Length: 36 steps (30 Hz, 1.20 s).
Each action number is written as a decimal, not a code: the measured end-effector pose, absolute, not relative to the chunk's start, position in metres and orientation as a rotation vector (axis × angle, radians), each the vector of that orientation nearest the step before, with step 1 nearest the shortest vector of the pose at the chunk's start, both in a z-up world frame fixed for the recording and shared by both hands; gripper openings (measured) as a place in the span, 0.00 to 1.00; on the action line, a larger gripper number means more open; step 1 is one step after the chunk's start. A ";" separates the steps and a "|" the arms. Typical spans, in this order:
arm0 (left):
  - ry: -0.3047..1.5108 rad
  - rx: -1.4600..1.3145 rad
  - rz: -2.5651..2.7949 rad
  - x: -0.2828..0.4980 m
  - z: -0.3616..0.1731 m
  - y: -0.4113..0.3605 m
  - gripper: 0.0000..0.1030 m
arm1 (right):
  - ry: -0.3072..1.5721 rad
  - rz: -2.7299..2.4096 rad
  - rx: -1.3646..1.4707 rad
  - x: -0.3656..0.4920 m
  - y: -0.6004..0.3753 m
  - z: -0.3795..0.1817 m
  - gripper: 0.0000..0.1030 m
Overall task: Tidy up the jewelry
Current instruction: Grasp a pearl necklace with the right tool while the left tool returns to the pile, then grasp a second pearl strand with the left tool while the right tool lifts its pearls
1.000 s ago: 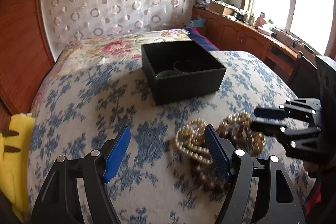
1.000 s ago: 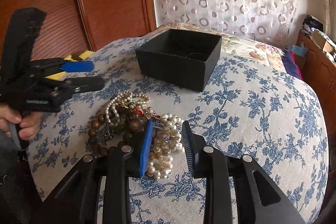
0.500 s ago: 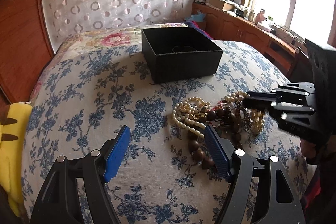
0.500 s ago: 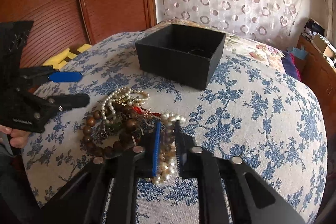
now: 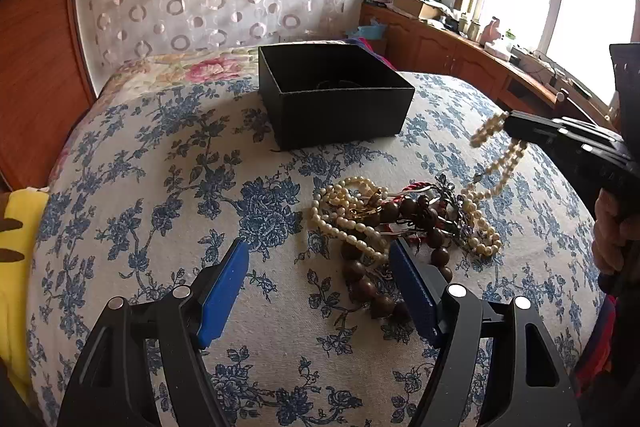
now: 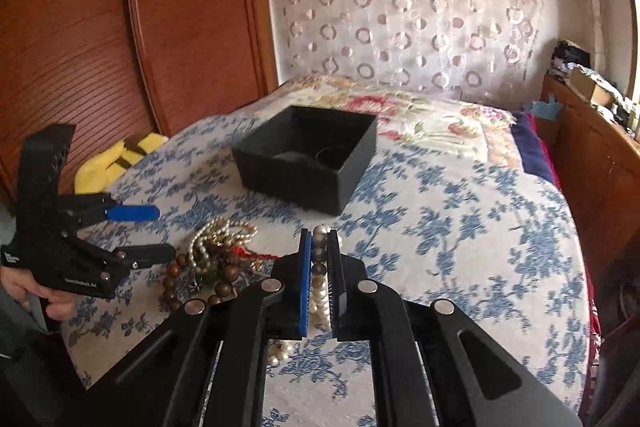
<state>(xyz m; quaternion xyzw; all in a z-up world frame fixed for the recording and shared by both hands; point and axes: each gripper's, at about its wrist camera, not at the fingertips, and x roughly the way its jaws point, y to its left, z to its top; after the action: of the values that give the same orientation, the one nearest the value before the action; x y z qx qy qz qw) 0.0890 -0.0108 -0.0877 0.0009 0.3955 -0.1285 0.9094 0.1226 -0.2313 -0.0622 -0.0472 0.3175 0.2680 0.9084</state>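
Right tool (image 6: 320, 279) clenched on pearls (image 6: 319, 267), lifted at frame right; tail still in pile (image 5: 404, 223) at centre. Your pull may drag tangled beads along. Left tool (image 5: 320, 291) released beside pile. Box (image 5: 334, 95) upper centre.

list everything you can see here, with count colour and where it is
box: one, black, open-topped, far middle of the bed
pearl strand: one, cream, lifted off the pile, hanging from the right tongs
jewelry pile: one tangle, cream pearls, brown wooden beads, red cord, on the bedspread in front of the box
bedspread: one, white with blue flowers
yellow cushion: one, at the bed's left edge
left tongs: open, beside the pile
right tongs: shut on the pearl strand
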 end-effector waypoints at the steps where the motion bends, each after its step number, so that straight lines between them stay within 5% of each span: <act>1: 0.815 -0.001 -0.268 0.089 -0.088 -0.011 0.68 | 0.648 0.546 -0.094 0.122 -0.235 -0.060 0.08; 5: 0.812 -0.030 -0.285 0.090 -0.087 -0.008 0.66 | 0.634 0.527 -0.079 0.121 -0.246 -0.055 0.08; 12: 0.854 -0.064 -0.309 0.113 -0.090 -0.004 0.31 | 0.651 0.522 -0.060 0.121 -0.251 -0.061 0.08; 26: 0.916 0.089 -0.283 0.151 -0.102 -0.018 0.25 | 0.670 0.545 -0.060 0.118 -0.239 -0.071 0.08; 29: 0.904 0.119 -0.265 0.152 -0.100 -0.020 0.05 | 0.673 0.550 -0.065 0.118 -0.236 -0.071 0.08; 36: 0.868 0.085 -0.260 0.147 -0.076 -0.017 0.04 | 0.638 0.560 -0.065 0.114 -0.240 -0.049 0.08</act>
<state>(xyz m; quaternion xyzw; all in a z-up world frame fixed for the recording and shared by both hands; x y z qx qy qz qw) 0.1471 -0.0167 -0.0762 0.0411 0.4192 -0.1258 0.8982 0.1140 -0.2398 -0.0495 -0.0315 0.3093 0.2719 0.9107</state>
